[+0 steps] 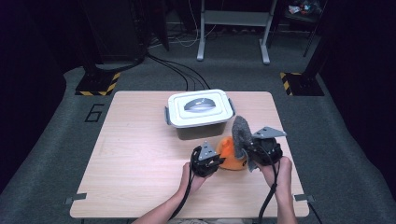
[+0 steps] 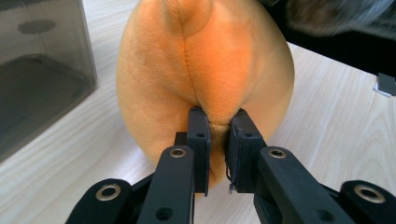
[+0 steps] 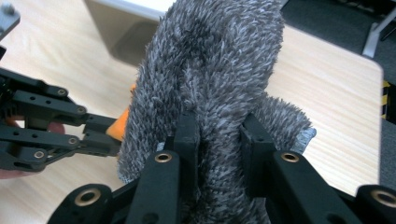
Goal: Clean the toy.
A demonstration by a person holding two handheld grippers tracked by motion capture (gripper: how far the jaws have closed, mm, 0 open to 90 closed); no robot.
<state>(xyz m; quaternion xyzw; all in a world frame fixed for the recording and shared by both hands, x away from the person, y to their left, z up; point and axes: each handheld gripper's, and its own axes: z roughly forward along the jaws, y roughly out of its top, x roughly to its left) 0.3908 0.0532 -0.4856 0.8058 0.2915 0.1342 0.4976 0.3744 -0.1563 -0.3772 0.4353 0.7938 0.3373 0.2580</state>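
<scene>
An orange plush toy (image 1: 229,154) lies on the wooden table (image 1: 140,154) in front of the lidded box. My left gripper (image 1: 215,161) is shut on a fold of the orange plush (image 2: 205,60), its jaws pinching the seam at the near end. My right gripper (image 1: 254,151) is shut on a shaggy grey cloth (image 1: 241,133) and holds it upright just right of the orange toy. In the right gripper view the grey cloth (image 3: 219,74) bulges between the jaws, and the left gripper (image 3: 100,135) reaches in from the left.
A grey plastic box with a white clip-on lid (image 1: 200,108) stands behind the toy at the table's middle back; its wall (image 2: 42,70) is close on the left. Beyond the table are cables, a metal frame (image 1: 233,28) and hazard-striped feet.
</scene>
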